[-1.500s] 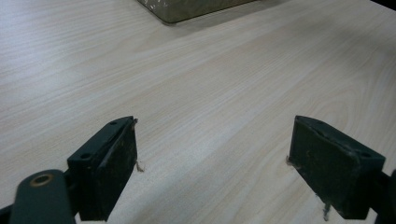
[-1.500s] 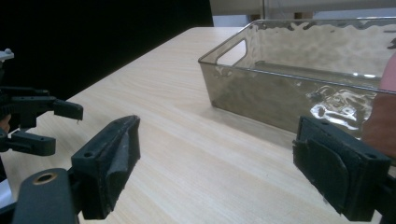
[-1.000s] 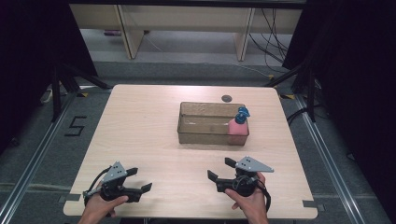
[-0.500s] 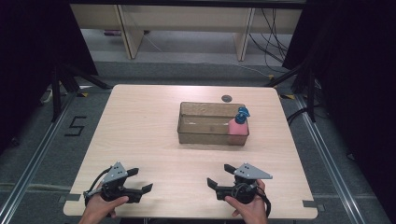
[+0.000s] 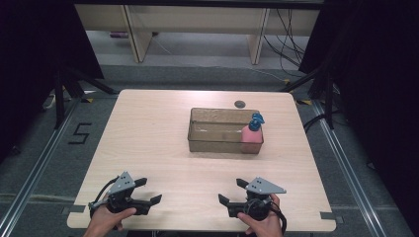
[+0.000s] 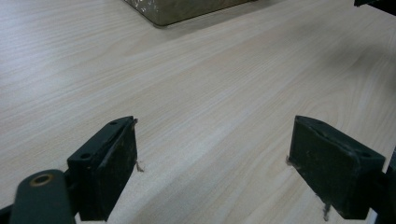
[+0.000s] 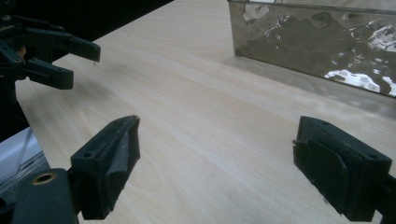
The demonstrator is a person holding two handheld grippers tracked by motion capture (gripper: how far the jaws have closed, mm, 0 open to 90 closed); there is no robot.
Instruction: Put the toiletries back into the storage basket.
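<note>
Both grippers wide open, nothing held. Left gripper (image 5: pixel 147 190) at near left of table (image 5: pixel 148 128); its black pads (image 6: pixel 122 154) hover over bare pale wood grain. Right gripper (image 5: pixel 230 190) at near right, jaws spread just as wide, pointing left twd the other. Far of them, well apart, at centre-right: clear rectangular bin (image 5: pixel 217 132), rippled plastic walls. Inside, at its right end, a pink bottle (image 5: pixel 251 137) w/ blue top, upright. Small dark disc (image 5: pixel 240 103) beyond bin.

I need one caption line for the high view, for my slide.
Both tongs, left and right, open near the table edge; a pink bottle stands in the clear bin.
</note>
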